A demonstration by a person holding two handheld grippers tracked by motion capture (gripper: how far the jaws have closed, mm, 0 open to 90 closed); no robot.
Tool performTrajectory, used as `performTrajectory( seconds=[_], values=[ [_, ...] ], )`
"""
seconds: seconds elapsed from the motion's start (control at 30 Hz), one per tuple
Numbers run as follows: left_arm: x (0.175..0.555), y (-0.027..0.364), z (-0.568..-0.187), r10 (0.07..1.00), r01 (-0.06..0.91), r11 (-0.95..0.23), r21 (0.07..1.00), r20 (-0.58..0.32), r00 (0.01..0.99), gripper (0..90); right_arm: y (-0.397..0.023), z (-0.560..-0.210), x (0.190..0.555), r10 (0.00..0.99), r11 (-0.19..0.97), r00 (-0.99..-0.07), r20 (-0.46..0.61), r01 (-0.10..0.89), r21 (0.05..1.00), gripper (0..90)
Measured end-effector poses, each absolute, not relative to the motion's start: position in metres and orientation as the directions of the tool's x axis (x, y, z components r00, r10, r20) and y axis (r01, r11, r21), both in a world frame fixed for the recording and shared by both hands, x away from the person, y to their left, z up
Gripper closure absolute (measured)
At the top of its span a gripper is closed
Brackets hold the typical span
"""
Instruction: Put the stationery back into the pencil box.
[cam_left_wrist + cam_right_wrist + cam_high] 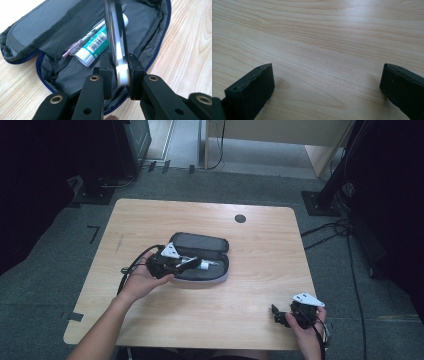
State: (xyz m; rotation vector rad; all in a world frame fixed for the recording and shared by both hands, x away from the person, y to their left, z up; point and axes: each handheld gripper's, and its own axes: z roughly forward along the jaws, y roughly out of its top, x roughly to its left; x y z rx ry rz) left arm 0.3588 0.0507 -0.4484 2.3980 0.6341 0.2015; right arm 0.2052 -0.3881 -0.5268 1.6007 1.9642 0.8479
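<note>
Our left gripper (120,72) clamps a slim dark pen-like item (115,37) over the open grey fabric pencil case (62,30); our right gripper (327,82) stands apart above the wooden worktop (317,37).

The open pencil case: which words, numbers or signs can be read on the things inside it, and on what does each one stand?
No text can be quoted.
Barcode on the teal-and-white tube in the pencil case: its bars show, its digits are too small to read.
White print on the teal part of the label: blurred.
Dark object held in the left claw: glare, nothing to read.
</note>
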Motion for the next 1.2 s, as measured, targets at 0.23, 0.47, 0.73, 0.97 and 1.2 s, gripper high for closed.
performTrajectory(
  seconds=[0.23, 0.47, 0.73, 0.97, 1.2],
  values=[
    [0.3608, 0.0479, -0.4474, 0.485, 0.397, -0.676, 0.621, -0.031, 0.874, 79.7, -0.3882, -0.5268, 0.2052, 0.976, 0.13, -0.215, 0.029, 0.689, 0.713, 0.0],
    [0.3621, 0.0488, -0.4483, 0.49, 0.401, -0.667, 0.628, -0.035, 0.871, 79.3, -0.3882, -0.5267, 0.205, 0.976, 0.133, -0.217, 0.026, 0.687, 0.715, 0.0],
    [0.3635, 0.0503, -0.4522, 0.502, 0.409, -0.669, 0.62, -0.028, 0.864, 77.6, -0.3882, -0.5267, 0.2049, 0.976, 0.131, -0.216, 0.029, 0.688, 0.714, 0.0],
    [0.3657, 0.0531, -0.4509, 0.512, 0.424, -0.655, 0.626, -0.044, 0.858, 74.2, -0.3882, -0.5266, 0.2049, 0.976, 0.129, -0.215, 0.03, 0.687, 0.715, 0.0],
    [0.3686, 0.0511, -0.4495, 0.519, 0.429, -0.641, 0.636, -0.052, 0.853, 75.8, -0.389, -0.5265, 0.2048, 0.976, 0.131, -0.217, 0.029, 0.685, 0.716, 0.0]
  ],
)
